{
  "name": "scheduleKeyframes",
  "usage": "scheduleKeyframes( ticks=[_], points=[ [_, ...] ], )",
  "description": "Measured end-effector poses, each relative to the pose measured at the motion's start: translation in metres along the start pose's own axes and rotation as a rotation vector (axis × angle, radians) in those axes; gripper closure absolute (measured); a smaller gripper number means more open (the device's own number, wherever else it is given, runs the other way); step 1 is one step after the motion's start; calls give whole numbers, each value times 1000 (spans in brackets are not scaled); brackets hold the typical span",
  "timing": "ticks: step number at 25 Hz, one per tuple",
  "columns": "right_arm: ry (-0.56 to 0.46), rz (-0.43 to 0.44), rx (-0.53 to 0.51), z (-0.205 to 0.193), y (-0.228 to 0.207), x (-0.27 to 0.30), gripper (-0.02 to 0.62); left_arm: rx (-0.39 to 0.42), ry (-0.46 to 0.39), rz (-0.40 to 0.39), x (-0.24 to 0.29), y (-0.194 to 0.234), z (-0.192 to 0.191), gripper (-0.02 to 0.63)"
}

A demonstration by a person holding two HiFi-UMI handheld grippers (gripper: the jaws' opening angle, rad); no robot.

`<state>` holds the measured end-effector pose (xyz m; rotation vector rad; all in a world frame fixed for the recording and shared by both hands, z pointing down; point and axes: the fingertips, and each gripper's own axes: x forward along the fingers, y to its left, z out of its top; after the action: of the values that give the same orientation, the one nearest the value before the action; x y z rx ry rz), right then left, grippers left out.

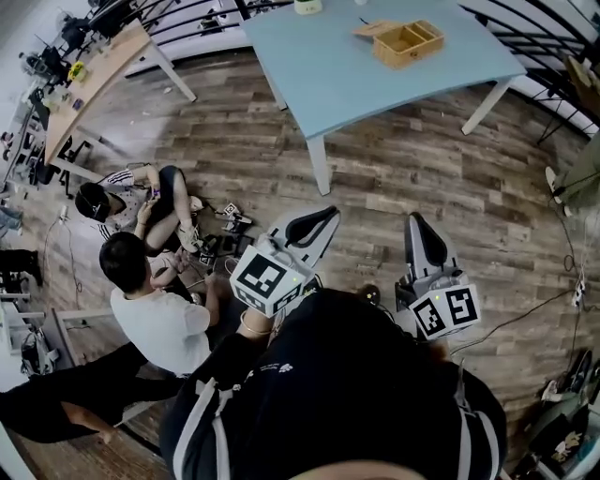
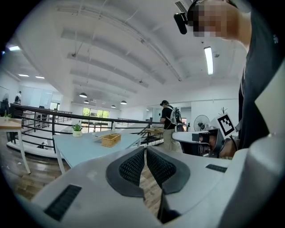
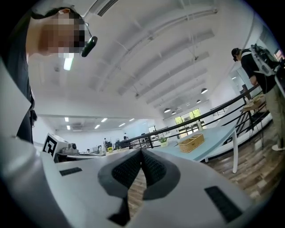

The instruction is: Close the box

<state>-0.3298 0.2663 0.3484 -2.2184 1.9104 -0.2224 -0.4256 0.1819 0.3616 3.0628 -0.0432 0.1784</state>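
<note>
Wooden box point(image 1: 408, 42) sits inset from table's point(image 1: 356, 89) near edge.

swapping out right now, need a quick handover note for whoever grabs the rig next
Left tool: shut, empty, held near the body.
Right tool: shut, empty, beside the left one.
Box: open on the blue table, well ahead of both tools; what looks like its lid lies flat beside it.
Done: nothing yet.
Left: walk to the table, swing the lid over, press it closed.
</note>
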Motion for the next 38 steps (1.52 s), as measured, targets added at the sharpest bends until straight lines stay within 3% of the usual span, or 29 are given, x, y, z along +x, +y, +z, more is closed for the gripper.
scheduleKeyframes(
  ticks=[14, 25, 33, 38],
  points=[
    [16, 58, 8, 6, -59, -24, 595, -16, 22, 73, 40, -37, -7, 581],
    [30, 129, 10, 10, -78, -33, 594, -11, 31, 132, 52, -59, -7, 581],
    [46, 115, 23, 7, -88, -30, 594, -35, 38, 147, 60, -52, -13, 581],
    [43, 76, 7, 8, -106, -24, 594, -32, 29, 109, 82, -45, -13, 581]
  ],
)
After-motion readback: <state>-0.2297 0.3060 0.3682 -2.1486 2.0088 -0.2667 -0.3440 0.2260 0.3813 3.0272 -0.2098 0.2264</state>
